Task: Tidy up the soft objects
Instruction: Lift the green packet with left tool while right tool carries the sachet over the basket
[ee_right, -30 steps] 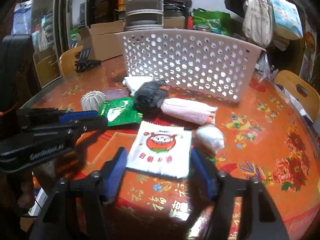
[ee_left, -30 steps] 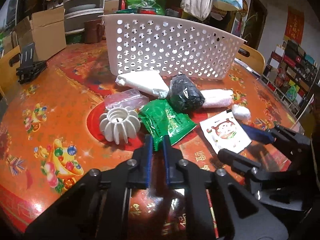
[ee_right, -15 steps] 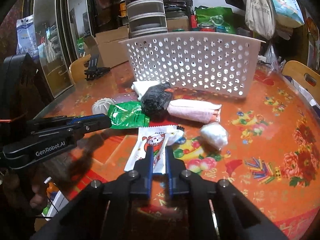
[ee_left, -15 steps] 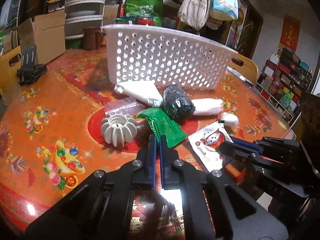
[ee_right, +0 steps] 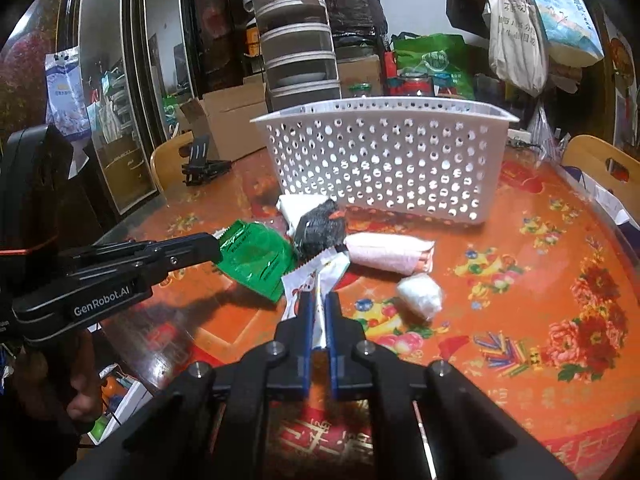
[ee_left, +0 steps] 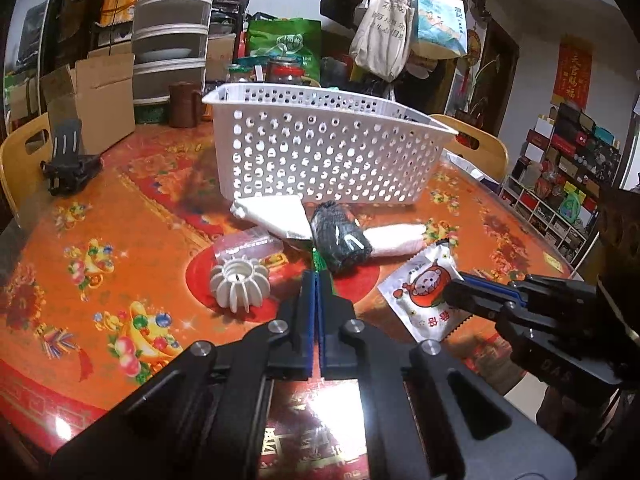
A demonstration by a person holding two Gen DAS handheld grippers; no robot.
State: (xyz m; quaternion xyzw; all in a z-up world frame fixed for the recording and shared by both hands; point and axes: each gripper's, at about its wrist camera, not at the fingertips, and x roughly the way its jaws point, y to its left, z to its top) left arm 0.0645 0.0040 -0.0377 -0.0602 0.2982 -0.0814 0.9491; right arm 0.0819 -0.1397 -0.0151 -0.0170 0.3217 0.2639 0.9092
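Pinching the near edge of a green foil packet [ee_right: 256, 262], the left hand-held gripper [ee_left: 318, 280] has its blue-padded jaws pressed together; the packet hangs lifted off the worktop [ee_right: 540, 300] in the right wrist view, while in the left wrist view only a sliver of green shows past the fingertips. The right hand-held gripper [ee_right: 318, 300] is clamped on a white snack sachet with a red cartoon print [ee_left: 424, 292], which stands folded and raised between its jaws.

Just beyond both packets lies a black mesh bundle [ee_left: 340, 240], touching a rolled pink-white cloth [ee_right: 390, 254] on one side and a folded white cloth [ee_left: 274, 212] on the other. A small white wad [ee_right: 420, 294] sits apart, near the roll's end. A white ribbed plastic ring [ee_left: 240, 286] rests beside a clear plastic bag [ee_left: 248, 244].

Behind the group stands a white perforated basket [ee_left: 328, 160], upright on the red patterned worktop; its interior cannot be seen. A black folding stand [ee_left: 68, 162] sits well apart at the far left edge.
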